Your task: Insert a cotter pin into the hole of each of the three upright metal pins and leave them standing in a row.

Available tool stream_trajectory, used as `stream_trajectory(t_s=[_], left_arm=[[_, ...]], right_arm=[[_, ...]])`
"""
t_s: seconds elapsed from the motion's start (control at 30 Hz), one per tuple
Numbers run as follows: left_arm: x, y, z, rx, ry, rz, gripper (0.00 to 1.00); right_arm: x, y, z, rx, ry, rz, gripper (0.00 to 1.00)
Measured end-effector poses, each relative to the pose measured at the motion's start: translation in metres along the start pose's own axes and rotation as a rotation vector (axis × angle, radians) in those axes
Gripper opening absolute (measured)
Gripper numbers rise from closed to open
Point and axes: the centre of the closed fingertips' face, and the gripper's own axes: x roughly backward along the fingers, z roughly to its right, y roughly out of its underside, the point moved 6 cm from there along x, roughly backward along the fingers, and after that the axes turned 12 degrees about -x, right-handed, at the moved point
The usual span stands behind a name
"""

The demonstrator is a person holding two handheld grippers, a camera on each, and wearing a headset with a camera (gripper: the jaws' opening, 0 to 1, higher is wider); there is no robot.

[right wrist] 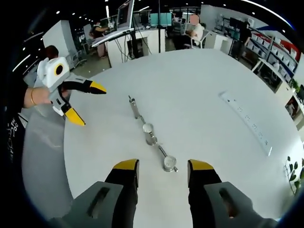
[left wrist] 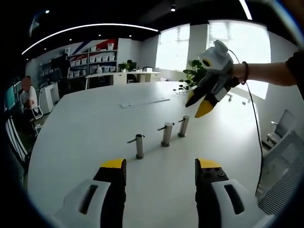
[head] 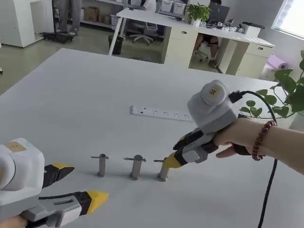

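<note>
Three upright metal pins stand in a row on the white table: the left pin (head: 101,165), the middle pin (head: 136,167) and the right pin (head: 164,170). Each has a thin cotter pin sticking out sideways near its top. My right gripper (head: 175,151) hovers open just above the right pin (right wrist: 169,163), one yellow tip close to its head, gripping nothing. My left gripper (head: 80,183) is open and empty at the near left, short of the row (left wrist: 166,134). The right gripper (left wrist: 202,102) shows beyond the pins in the left gripper view.
A white power strip (head: 160,113) lies farther back on the table. A potted plant (head: 285,95) stands at the right edge, and a black cable (head: 270,190) hangs from the right gripper. Desks, chairs and people are in the room behind.
</note>
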Motion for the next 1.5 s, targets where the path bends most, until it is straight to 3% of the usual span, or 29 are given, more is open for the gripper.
stream_trajectory(t_s=[0.2,0.4,0.57,0.7,0.97,1.27,1.4,1.5], left_arm=[[0.006,-0.007,0.002,0.015,0.008,-0.021,0.63],[0.007,-0.011,0.005,0.023,-0.007,-0.050,0.69],[0.003,-0.014,0.009,0.028,-0.025,-0.062,0.69],[0.003,-0.016,0.014,0.033,-0.024,-0.059,0.71],[0.010,-0.011,0.017,0.036,-0.027,-0.087,0.77],[0.015,-0.011,0.025,0.040,-0.047,-0.085,0.81],[0.013,-0.001,0.028,0.038,-0.029,-0.122,0.81],[0.015,-0.002,0.026,0.067,-0.040,-0.088,0.82]], right_arm=[[0.015,0.020,-0.019,-0.105,0.007,0.065,0.49],[0.027,0.041,-0.036,-0.129,0.029,0.106,0.57],[0.028,0.055,-0.047,-0.183,0.030,0.137,0.64],[0.024,0.065,-0.058,-0.192,0.028,0.128,0.66],[0.023,0.067,-0.075,-0.238,0.021,0.180,0.72],[0.027,0.069,-0.084,-0.257,0.024,0.220,0.76],[0.024,0.072,-0.091,-0.185,0.041,0.198,0.82],[0.021,0.074,-0.094,-0.168,0.046,0.195,0.84]])
